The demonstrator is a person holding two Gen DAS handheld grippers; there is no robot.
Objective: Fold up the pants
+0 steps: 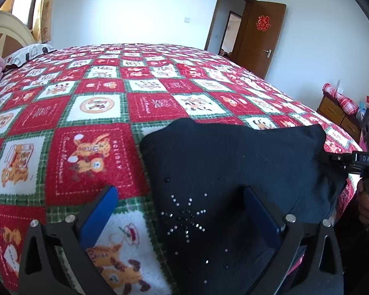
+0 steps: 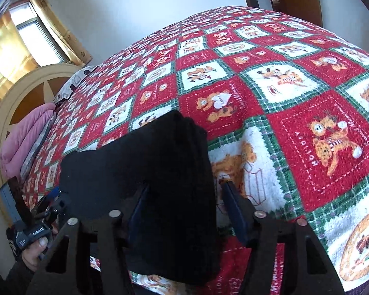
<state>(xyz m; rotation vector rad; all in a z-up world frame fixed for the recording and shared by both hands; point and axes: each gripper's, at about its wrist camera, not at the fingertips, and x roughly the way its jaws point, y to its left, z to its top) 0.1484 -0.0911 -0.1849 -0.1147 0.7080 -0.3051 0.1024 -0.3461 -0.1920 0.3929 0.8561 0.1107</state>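
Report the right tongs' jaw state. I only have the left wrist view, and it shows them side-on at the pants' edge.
Observer: The right tongs are open and straddle the pants at their edge, one pad over black cloth and the other over the blanket.
Operator: Check that edge for stacked layers.
Observer: Several folded layers show stacked at the far corner.
Operator: Locate my left tongs from that side.
Observer: The left tongs sit at the pants' opposite edge, near the bed's front side.
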